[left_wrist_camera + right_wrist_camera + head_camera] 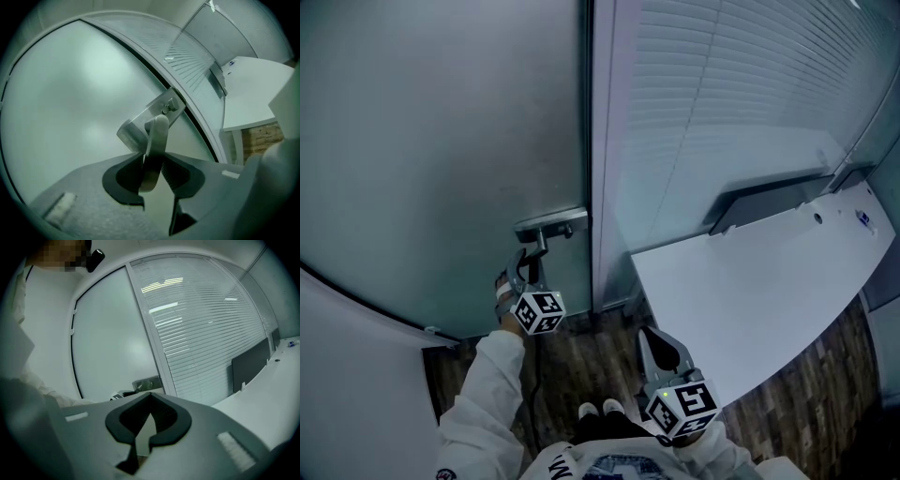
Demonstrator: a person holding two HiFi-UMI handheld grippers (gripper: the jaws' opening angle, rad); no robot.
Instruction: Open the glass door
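The frosted glass door [441,141] stands closed against its frame [602,150]. Its metal lever handle [540,243] hangs from a lock plate [551,223] at the door's right edge. My left gripper [525,269] reaches up to the lever. In the left gripper view the handle [158,136] lies between the two pads of the left gripper [153,161], which press on its sides. The right gripper [653,339] is held lower and to the right, away from the door. In the right gripper view the right gripper [150,394] has its tips together with nothing between them.
A glass wall with white blinds [722,94] runs right of the door frame. A white desk [750,300] with a dark panel [769,199] stands close on the right. Dark wood floor [581,356] and the person's shoes [600,409] are below.
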